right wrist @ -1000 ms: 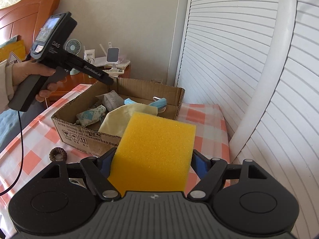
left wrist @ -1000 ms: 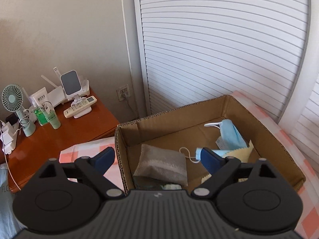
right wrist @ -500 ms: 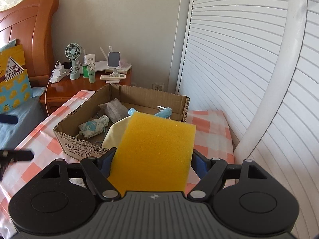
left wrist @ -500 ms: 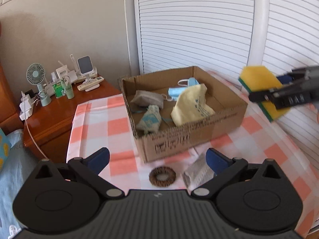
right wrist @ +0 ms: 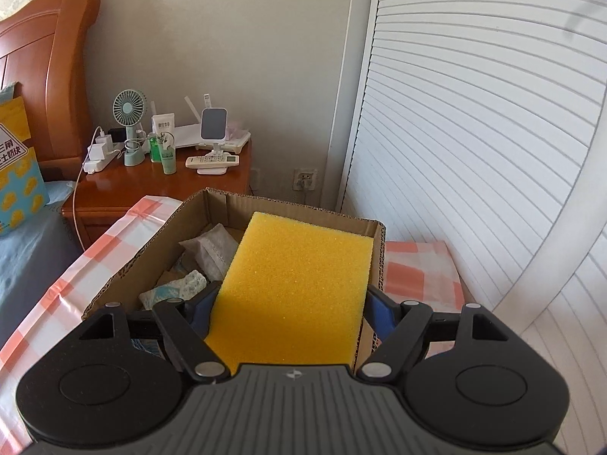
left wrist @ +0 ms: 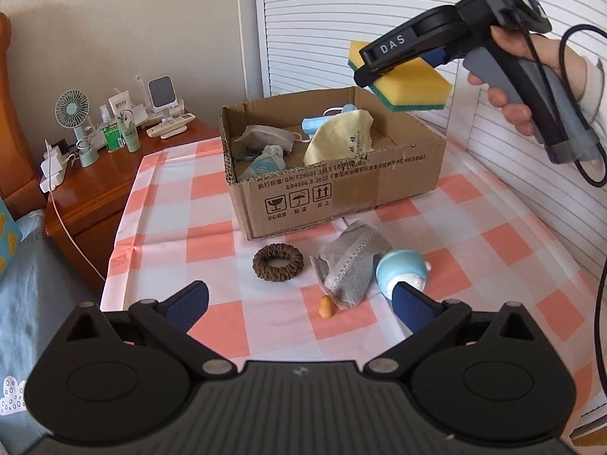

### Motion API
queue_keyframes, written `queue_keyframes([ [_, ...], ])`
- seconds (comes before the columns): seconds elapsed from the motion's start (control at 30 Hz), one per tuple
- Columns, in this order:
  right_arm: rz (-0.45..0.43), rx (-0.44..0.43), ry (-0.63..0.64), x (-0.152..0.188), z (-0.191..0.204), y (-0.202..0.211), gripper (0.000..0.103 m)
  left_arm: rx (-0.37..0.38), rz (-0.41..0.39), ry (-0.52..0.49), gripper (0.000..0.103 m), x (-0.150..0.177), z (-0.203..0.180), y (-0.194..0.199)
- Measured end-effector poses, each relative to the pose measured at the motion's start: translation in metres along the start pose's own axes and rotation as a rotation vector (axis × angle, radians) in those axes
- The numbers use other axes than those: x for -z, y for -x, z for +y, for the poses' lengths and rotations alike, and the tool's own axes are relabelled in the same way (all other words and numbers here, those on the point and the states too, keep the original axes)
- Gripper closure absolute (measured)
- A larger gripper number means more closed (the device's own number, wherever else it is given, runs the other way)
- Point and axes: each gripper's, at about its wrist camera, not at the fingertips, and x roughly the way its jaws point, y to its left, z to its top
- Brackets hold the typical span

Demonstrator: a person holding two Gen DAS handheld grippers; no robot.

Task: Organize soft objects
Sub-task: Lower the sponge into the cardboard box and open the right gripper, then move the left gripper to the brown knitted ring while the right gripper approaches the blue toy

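My right gripper (right wrist: 290,305) is shut on a yellow sponge (right wrist: 292,288) with a green underside and holds it above the right end of the open cardboard box (left wrist: 334,193). In the left wrist view the sponge (left wrist: 413,79) hangs over the box's far right corner. The box holds a grey mask (left wrist: 265,138), a blue mask (left wrist: 315,123), a yellow cloth (left wrist: 339,140) and a patterned pouch (left wrist: 265,163). My left gripper (left wrist: 299,301) is open and empty above the table's front. In front of it lie a grey mask (left wrist: 351,265), a brown woven ring (left wrist: 278,263), a blue round toy (left wrist: 402,269) and a small orange piece (left wrist: 327,306).
The table has a pink and white checked cloth (left wrist: 170,235). A wooden nightstand (left wrist: 91,185) at the left carries a fan (left wrist: 74,113), bottles and a remote. Slatted doors (right wrist: 474,132) stand behind and to the right. A bed (right wrist: 22,250) lies at the left.
My left gripper has pulled back from over the box to the table's front, still open. My right gripper has carried the sponge forward to above the box.
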Motion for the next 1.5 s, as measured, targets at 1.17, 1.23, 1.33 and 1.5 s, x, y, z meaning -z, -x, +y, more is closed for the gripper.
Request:
queue_keyframes([
  [1.17, 0.117, -0.088, -0.029, 0.134, 0.061, 0.030, 0.000, -0.037, 0.018, 0.081, 0.001, 0.013, 0.030, 0.002],
  [1.23, 0.134, -0.088, -0.025, 0.144, 0.068, 0.027, 0.000, -0.041, 0.023, 0.087, 0.001, 0.014, 0.031, 0.001],
  [1.33, 0.155, -0.065, -0.029, 0.154, 0.074, 0.019, 0.000, -0.038, 0.029, 0.092, 0.001, 0.016, 0.032, 0.000],
  [1.5, 0.186, -0.026, -0.055, 0.171, 0.076, 0.008, 0.000, -0.017, 0.034, 0.098, 0.001, 0.018, 0.031, -0.004],
])
